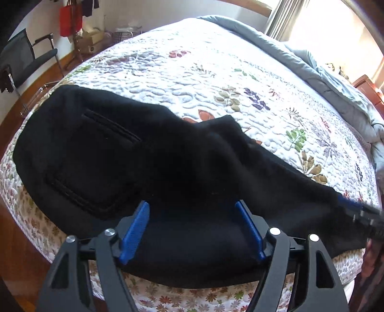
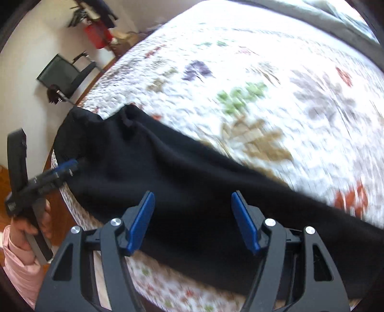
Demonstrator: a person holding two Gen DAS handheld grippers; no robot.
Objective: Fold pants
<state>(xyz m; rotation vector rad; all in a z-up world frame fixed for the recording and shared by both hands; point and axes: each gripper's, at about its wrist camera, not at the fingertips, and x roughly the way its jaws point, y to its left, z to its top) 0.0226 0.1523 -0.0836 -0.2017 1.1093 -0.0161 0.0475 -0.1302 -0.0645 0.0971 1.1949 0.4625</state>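
Note:
Black pants (image 1: pixel 134 158) lie along the near edge of a bed with a floral quilt (image 1: pixel 204 79), the seat with a back pocket (image 1: pixel 96 163) at the left, a leg running right. My left gripper (image 1: pixel 192 206) is open, its blue pads over the pants' near edge. My right gripper (image 2: pixel 193 195) is open over the leg (image 2: pixel 192 172); the right wrist view is blurred. The right gripper shows at the right edge of the left wrist view (image 1: pixel 360 211), and the left gripper at the left of the right wrist view (image 2: pixel 67 168).
A grey duvet (image 1: pixel 312 62) is bunched along the far right side of the bed. A black chair (image 1: pixel 26 57), a red bag (image 1: pixel 68 20) and boxes stand by the wall beyond the bed's left end. Wooden floor (image 1: pixel 14 240) lies below the bed edge.

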